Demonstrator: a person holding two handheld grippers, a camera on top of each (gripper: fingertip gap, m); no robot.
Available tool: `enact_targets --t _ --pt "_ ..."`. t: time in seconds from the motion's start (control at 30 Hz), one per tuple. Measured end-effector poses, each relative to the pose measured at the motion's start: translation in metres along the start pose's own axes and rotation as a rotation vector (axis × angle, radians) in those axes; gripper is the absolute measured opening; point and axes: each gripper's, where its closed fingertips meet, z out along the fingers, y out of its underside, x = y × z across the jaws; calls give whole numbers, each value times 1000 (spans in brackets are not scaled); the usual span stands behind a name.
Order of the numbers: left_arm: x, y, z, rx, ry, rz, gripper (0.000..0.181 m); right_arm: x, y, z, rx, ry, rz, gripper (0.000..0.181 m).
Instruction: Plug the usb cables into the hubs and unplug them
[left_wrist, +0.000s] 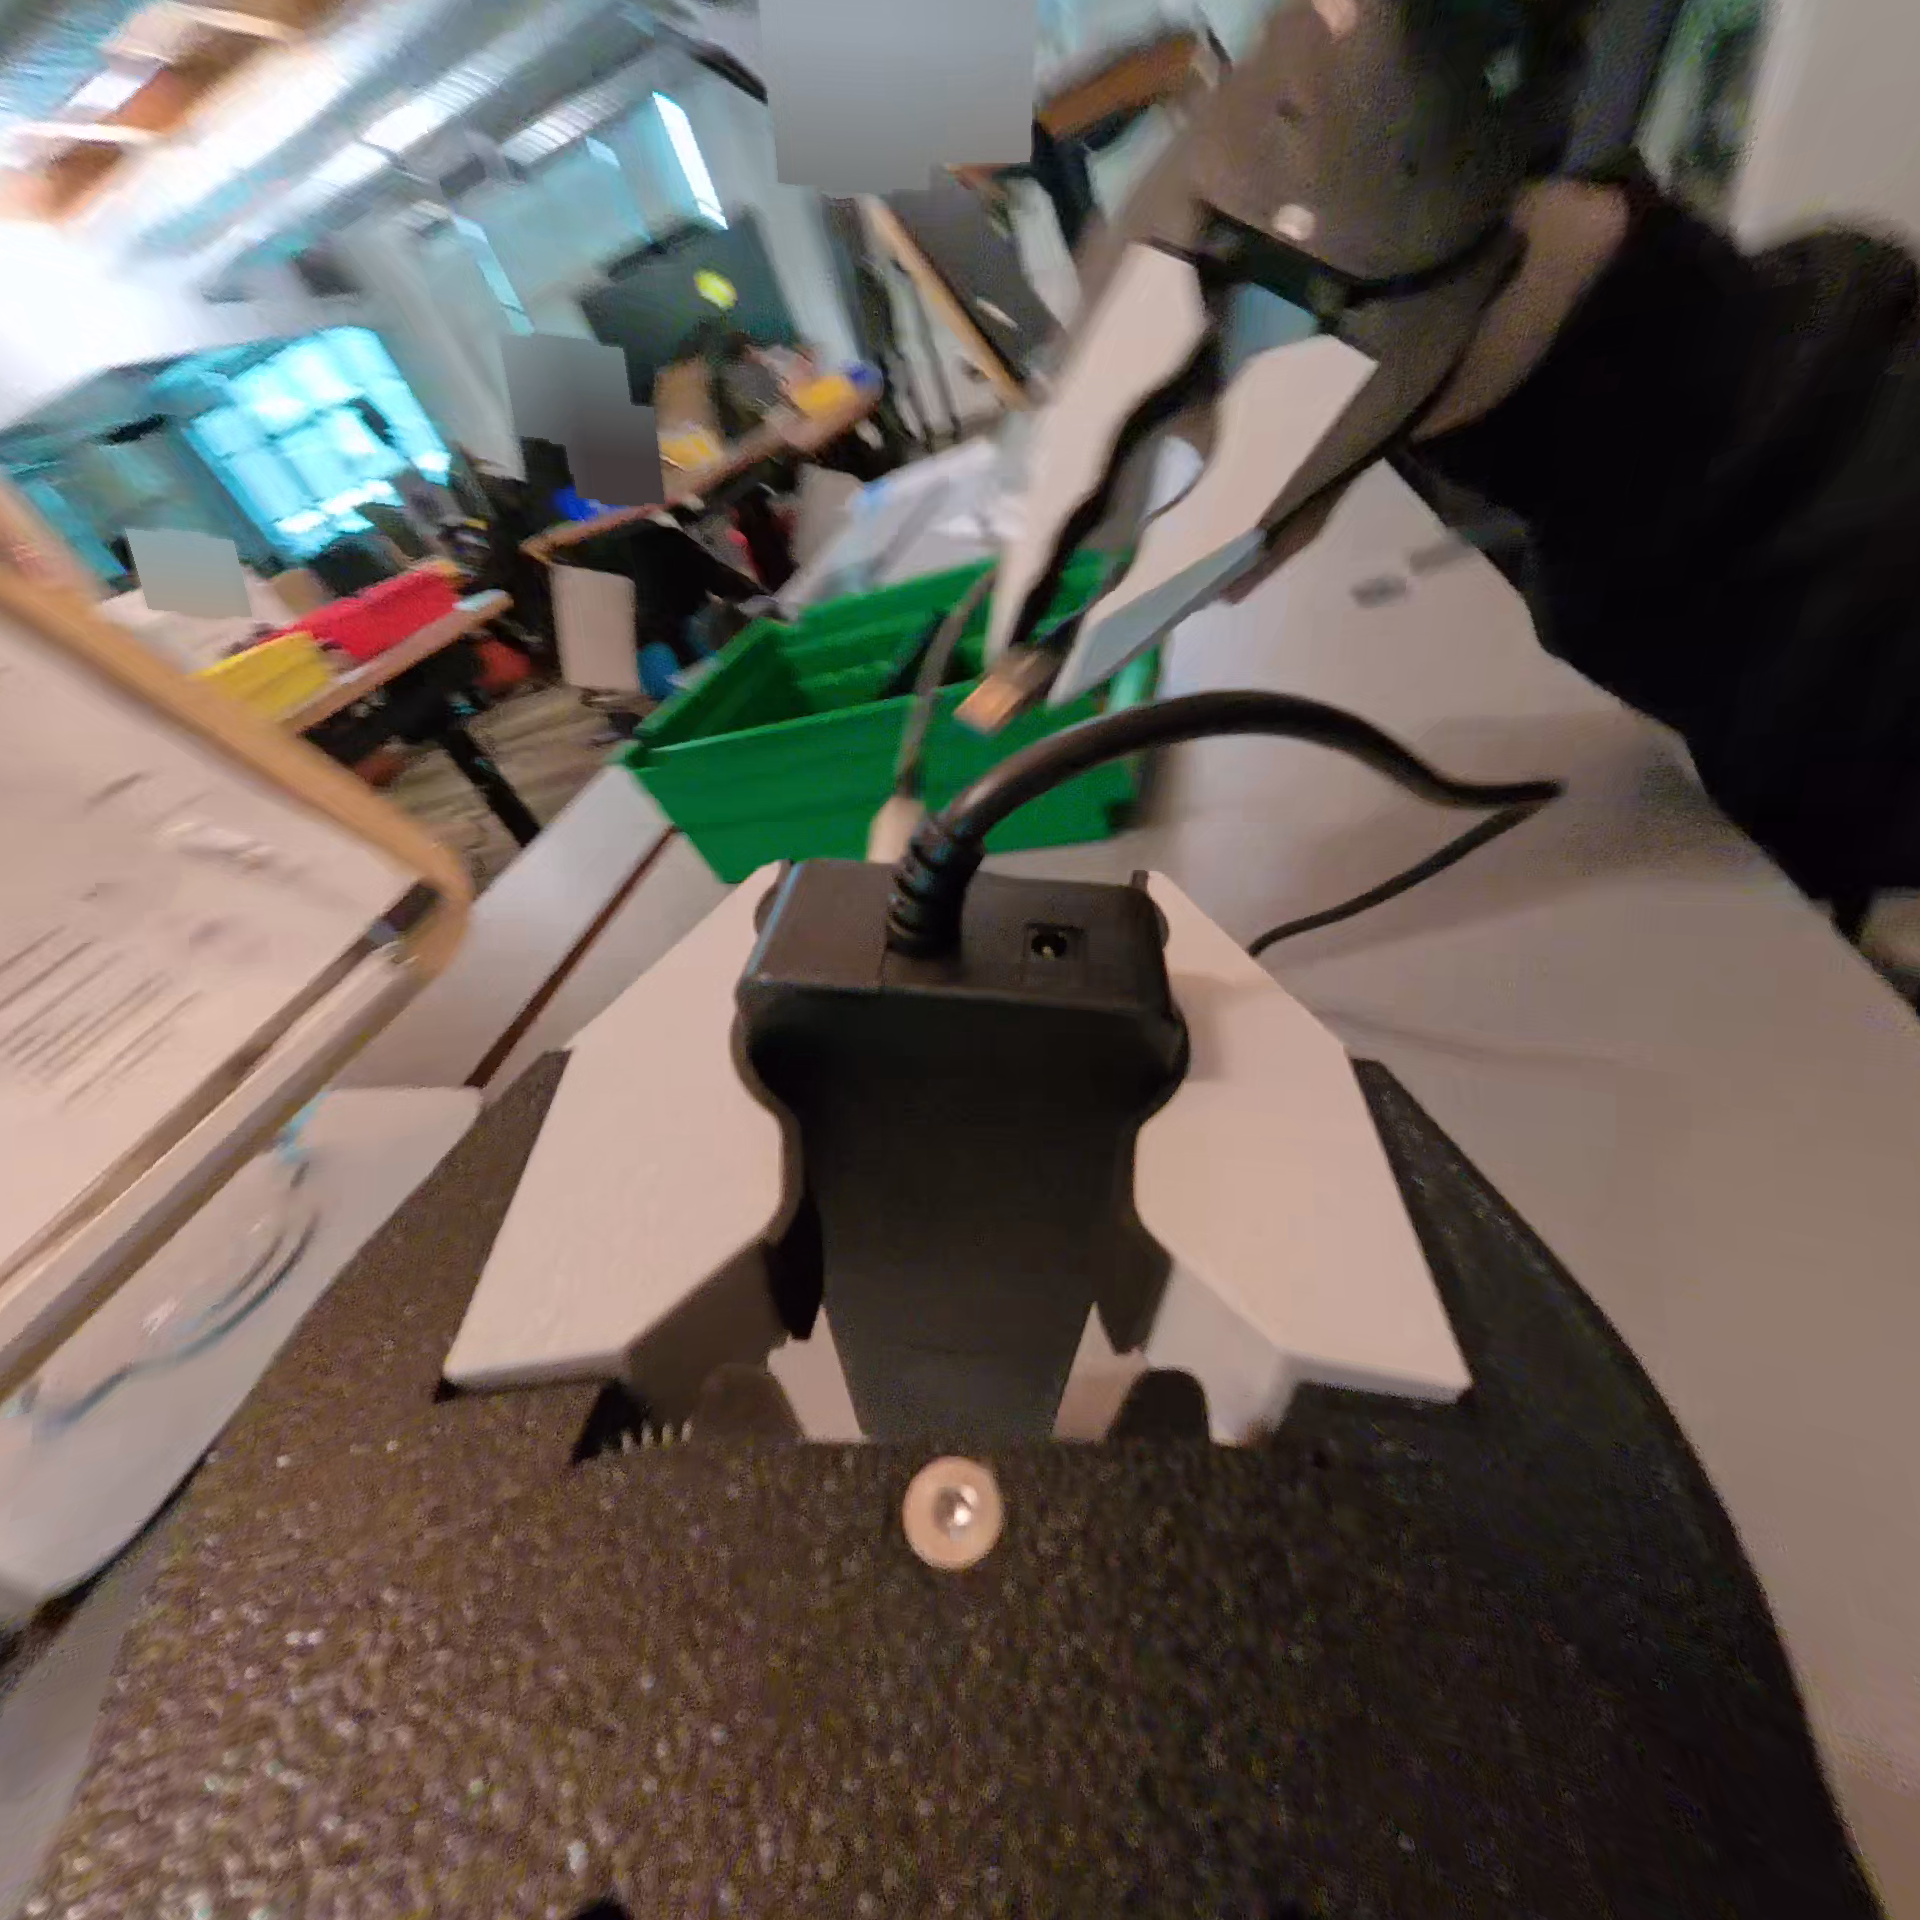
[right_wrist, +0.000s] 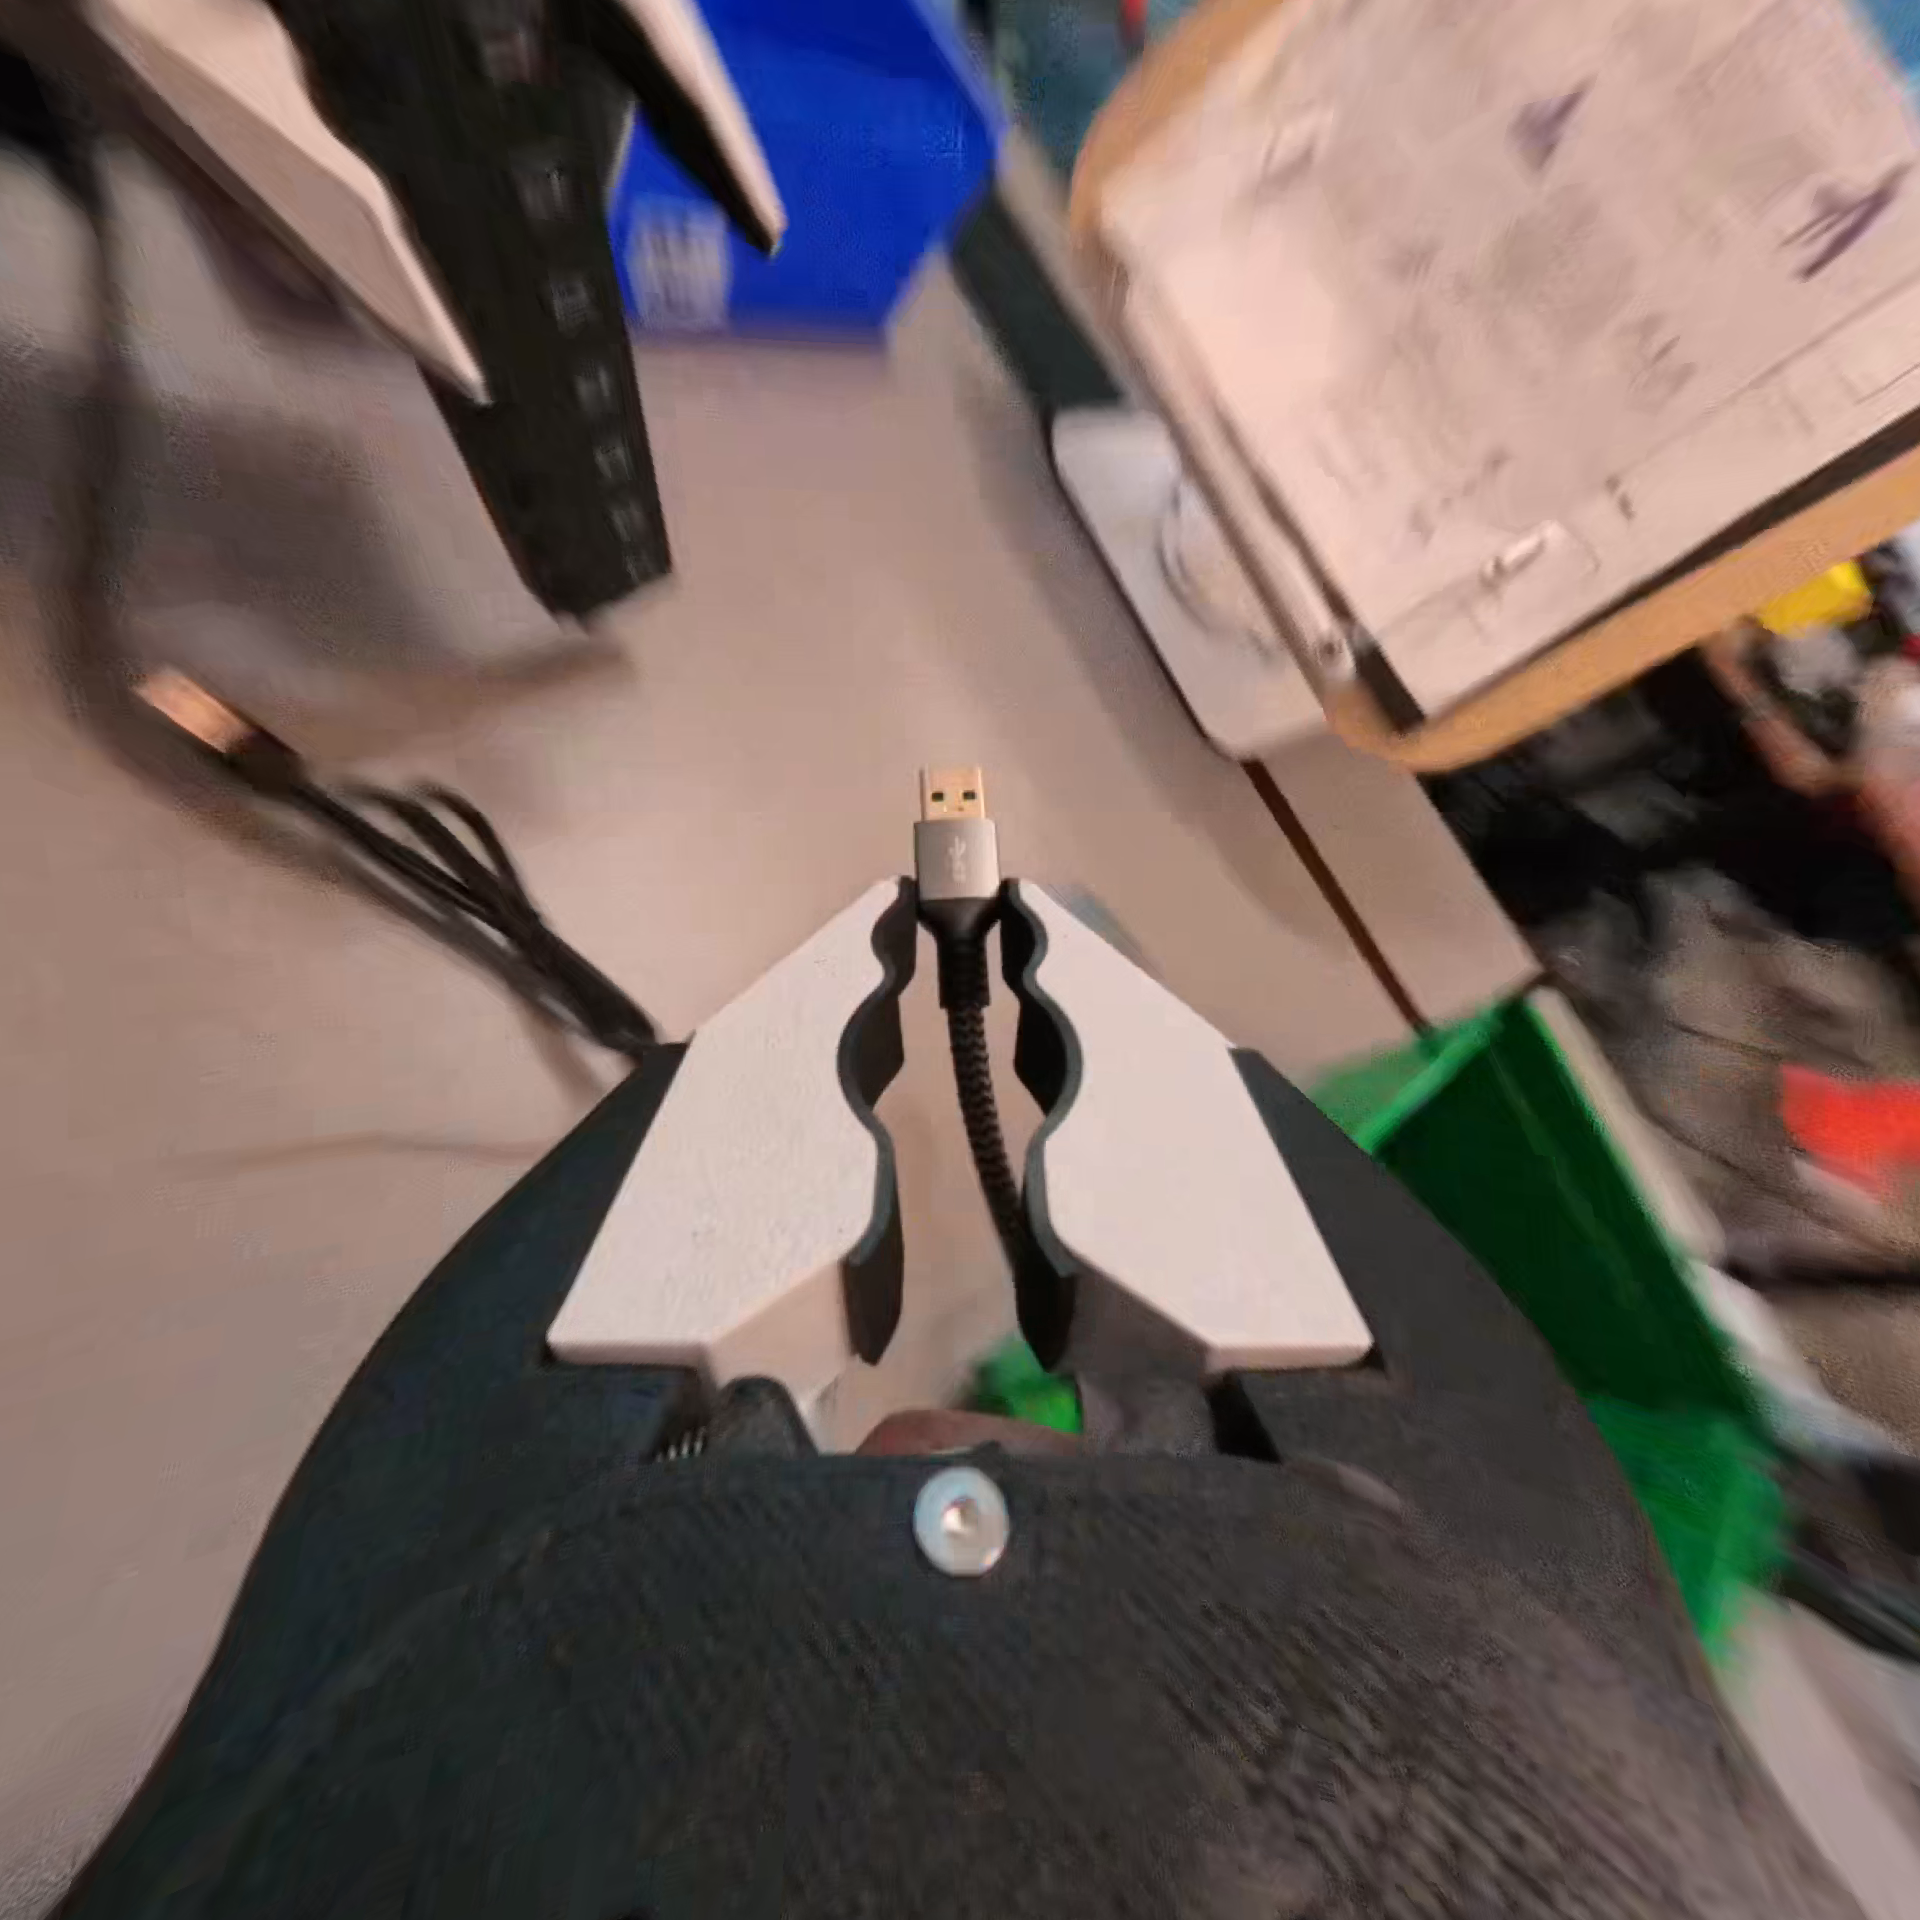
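Observation:
My left gripper (left_wrist: 961, 904) is shut on a black USB hub (left_wrist: 956, 1070) and holds it up off the white table (left_wrist: 1507, 1091). The hub's own black cable (left_wrist: 1195, 717) leaves its far end and curves right. My right gripper (right_wrist: 958, 891) is shut on a braided black USB cable (right_wrist: 977, 1081); its grey plug (right_wrist: 954, 831) sticks out past the fingertips. In the left wrist view the right gripper (left_wrist: 1044, 665) hangs above and beyond the hub with the plug (left_wrist: 1003, 691) pointing down at it, apart from it. In the right wrist view the left gripper (right_wrist: 618, 312) and hub (right_wrist: 561, 436) are at the upper left.
Green bins (left_wrist: 810, 758) stand beyond the hub. A blue bin (right_wrist: 821, 156) sits at the far side in the right wrist view. A wood-edged board with paper (right_wrist: 1507, 312) stands on the side. A loose plug (right_wrist: 197, 717) with black cables (right_wrist: 468, 883) lies on the table.

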Motion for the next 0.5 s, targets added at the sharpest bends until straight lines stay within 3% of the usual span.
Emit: enact_targets --t 0.03,0.07,0.13,0.3,0.5 --pt "-15 -8 -20 71 -35 -56 60 8 -16 -20 193 -59 94 15" --pt "-21 -22 -35 168 -45 -87 60 28 -23 -39 307 3 143 15" --pt "-26 -37 -47 275 -81 -84 61 54 -21 -64 343 148 122 15" --pt "-20 -30 -36 245 -46 -97 60 89 -27 -125 561 329 174 14" --pt "-10 -26 -24 220 2 -101 60 122 15 -147 642 333 419 15"
